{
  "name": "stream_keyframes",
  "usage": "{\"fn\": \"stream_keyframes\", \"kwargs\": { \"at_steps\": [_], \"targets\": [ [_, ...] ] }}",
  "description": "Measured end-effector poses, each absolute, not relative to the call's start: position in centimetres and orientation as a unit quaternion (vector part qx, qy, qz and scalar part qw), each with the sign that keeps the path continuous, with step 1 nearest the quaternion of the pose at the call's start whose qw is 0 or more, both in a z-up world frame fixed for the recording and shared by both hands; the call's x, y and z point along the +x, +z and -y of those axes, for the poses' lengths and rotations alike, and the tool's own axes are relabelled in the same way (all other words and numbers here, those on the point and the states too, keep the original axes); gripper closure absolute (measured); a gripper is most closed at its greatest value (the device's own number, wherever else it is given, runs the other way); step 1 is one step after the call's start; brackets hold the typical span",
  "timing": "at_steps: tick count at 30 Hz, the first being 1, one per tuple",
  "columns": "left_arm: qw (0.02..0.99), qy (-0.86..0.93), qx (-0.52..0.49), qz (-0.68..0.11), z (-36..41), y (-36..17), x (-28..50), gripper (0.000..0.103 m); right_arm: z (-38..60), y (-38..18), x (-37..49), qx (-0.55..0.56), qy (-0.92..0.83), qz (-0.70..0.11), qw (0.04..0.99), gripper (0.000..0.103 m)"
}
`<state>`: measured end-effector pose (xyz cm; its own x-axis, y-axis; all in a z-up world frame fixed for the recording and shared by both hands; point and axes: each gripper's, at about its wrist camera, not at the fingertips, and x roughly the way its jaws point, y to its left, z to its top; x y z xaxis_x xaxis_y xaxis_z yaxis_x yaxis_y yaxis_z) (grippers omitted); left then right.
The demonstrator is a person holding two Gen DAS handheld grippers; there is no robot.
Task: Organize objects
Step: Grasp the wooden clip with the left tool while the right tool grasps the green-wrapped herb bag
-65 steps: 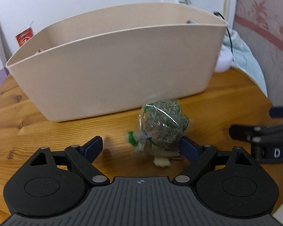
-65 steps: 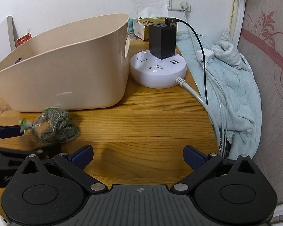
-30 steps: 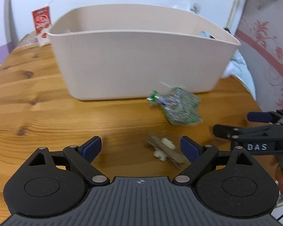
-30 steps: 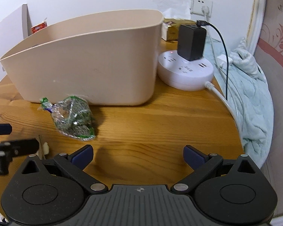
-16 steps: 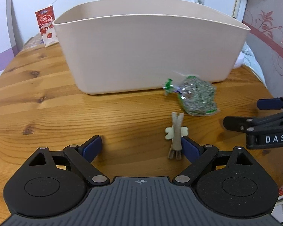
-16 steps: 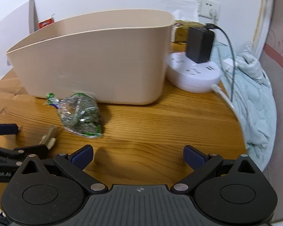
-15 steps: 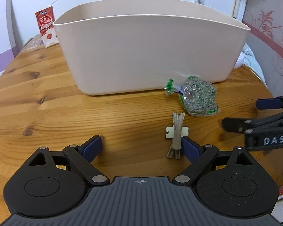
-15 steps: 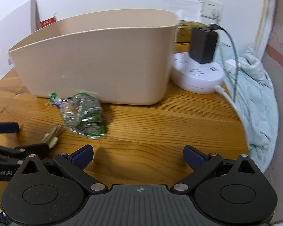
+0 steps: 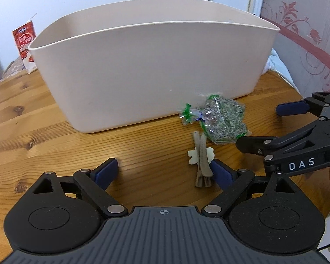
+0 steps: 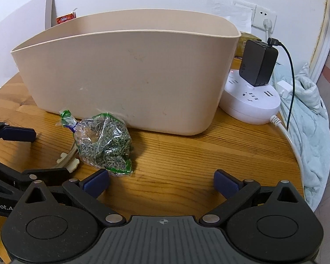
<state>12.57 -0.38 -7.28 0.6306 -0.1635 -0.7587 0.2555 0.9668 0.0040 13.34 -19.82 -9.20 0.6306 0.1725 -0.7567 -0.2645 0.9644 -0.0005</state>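
Now, the clip (image 9: 202, 158) lies flat on the table (image 9: 55, 140), just inside your left gripper's (image 9: 162, 171) right fingertip, which looks to be touching or nearly touching it. Both jaws of that gripper stand wide with nothing between them. To take the clip cleanly, I judge you should shift the left gripper to the right until the clip sits midway between the fingers, then close across its narrow grey stem, not over the pale flower piece, which may slip. Keep the tips low to the wood, since the clip is thin and flat.

The clip is a slim grey-brown hair clip with a small cream flower shape across its middle. Its far end points toward the bag (image 9: 222, 122) and touches or nearly touches it. The bag is clear plastic, filled with dry green-grey bits and tied at a green neck; it lies just in front of the bin (image 9: 143, 70), close to its wall. It will likely crumple when squeezed.

Your right gripper (image 10: 161, 181) is also wide and empty, low over the table, with its left fingertip just beside the bag's near corner. The tall beige bin stands behind both things, and you cannot see its floor from here. A power strip (image 10: 250, 103) stands right of it.
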Motion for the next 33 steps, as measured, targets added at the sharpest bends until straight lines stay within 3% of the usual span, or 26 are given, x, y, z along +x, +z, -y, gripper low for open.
{"fn": "stream_keyframes", "kwargs": {
  "at_steps": [14, 20, 29, 33],
  "targets": [
    [0.906, -0.100, 0.039, -0.410, -1.3, -6.2, 12.1, 0.009, 21.3, -8.7, 14.2, 0.008, 0.147, -0.420, 0.895, 0.000],
    [0.906, -0.099, 0.038, -0.410, -2.1, -5.3, 12.7, 0.009, 18.9, -8.4, 15.3, -0.013, 0.141, -0.407, 0.902, 0.000],
    [0.893, -0.156, 0.063, -0.417, 1.2, -6.2, 13.7, 0.009, 21.3, -8.8, 16.1, 0.000, 0.078, -0.418, 0.905, 0.005],
    [0.893, -0.160, 0.072, -0.415, 2.5, -6.8, 14.2, 0.025, 22.7, -8.4, 15.6, 0.018, 0.095, -0.411, 0.907, 0.005]
  ]
}}
